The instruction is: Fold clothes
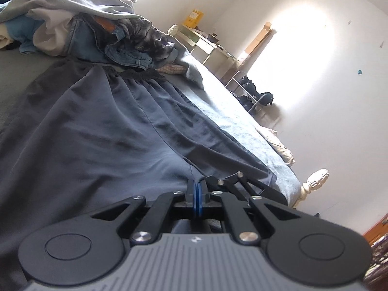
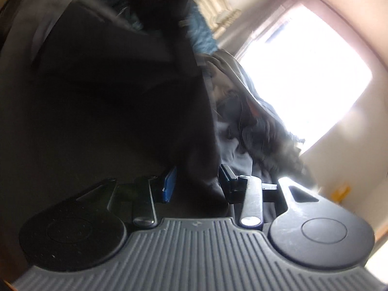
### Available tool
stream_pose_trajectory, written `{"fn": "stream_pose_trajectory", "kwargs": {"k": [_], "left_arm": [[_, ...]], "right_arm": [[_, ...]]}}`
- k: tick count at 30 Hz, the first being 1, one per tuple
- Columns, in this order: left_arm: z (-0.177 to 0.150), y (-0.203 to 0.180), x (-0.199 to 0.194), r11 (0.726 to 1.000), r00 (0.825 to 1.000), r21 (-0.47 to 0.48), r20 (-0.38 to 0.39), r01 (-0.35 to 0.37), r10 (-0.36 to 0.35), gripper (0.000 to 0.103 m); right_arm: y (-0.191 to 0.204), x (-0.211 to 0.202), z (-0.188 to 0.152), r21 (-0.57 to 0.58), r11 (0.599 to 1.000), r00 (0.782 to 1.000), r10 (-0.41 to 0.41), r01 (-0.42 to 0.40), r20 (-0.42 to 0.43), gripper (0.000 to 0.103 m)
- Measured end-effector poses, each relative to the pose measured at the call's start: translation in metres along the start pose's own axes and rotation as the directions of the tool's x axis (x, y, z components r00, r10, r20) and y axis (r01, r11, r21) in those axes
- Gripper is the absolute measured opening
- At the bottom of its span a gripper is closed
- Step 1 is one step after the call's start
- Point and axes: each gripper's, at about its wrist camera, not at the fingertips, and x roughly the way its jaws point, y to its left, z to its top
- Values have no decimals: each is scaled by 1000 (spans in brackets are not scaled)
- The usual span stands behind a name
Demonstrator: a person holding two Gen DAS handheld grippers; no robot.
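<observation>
The left claw [image 1: 197, 189] is clamped on the hem of the dark shorts [image 1: 101, 126], blue pads pressed together over the cloth. The shorts lie spread flat on the bed [image 1: 232, 118], waistband away, near its right edge. The right claw [image 2: 197, 181] stands apart with dark fabric hanging between its fingers; whether they press it is unclear. Beyond the waistband sits a pile of clothes [image 1: 92, 29].

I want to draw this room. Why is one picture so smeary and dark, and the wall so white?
Right wrist view: smeared by motion blur, the dark cloth in shadow against a blown-out window. Left wrist view: sharp, but sun glare bleaches the wall, and the fisheye lens tilts and bends the bed.
</observation>
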Motion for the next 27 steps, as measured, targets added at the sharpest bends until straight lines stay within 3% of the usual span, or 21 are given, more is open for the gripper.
{"fn": "stream_pose_trajectory", "kwargs": {"k": [1, 2, 3, 8, 11, 12, 14, 18, 21, 24, 27], "left_arm": [[-1, 2, 0, 1000, 1000, -8, -5, 12, -12, 3], [-3, 5, 0, 1000, 1000, -17, -11, 24, -24, 3], [-7, 7, 0, 999, 999, -26, -19, 35, -36, 5], [-29, 17, -6, 998, 999, -51, -24, 40, -42, 30], [-47, 19, -18, 998, 1000, -63, 7, 18, -18, 34], [-53, 20, -23, 998, 1000, -65, 19, 8, -7, 34], [-67, 19, -32, 998, 999, -62, 32, -11, 13, 36], [-98, 12, -41, 997, 998, -52, 27, -63, 65, 42], [-120, 12, -47, 992, 995, -91, 35, -90, 93, 44], [-136, 19, -63, 978, 984, -162, 95, -133, 150, 45], [-146, 30, -87, 952, 958, -240, 170, -189, 232, 48]], "right_arm": [[2, 1, 1, -24, 1000, 1000, -14, 14, 9, 30], [3, 1, 2, -41, 999, 999, -30, 31, 20, 13], [1, -1, 3, -26, 999, 999, -44, 45, 27, 7], [-22, -23, -3, 225, 973, 998, -61, 55, 20, 6], [-36, -40, -15, 428, 904, 1000, -15, 17, -9, 6], [-42, -45, -19, 507, 862, 1000, 20, -8, -17, 6], [-53, -52, -32, 675, 733, 994, 109, -77, -5, 8], [-62, -56, -60, 902, 383, 955, 283, -200, 91, 8], [-55, -50, -72, 952, 168, 919, 349, -256, 185, 9], [-48, -48, -73, 964, 64, 898, 384, -259, 215, 22], [-43, -43, -67, 964, 14, 884, 402, -265, 237, 37]]}}
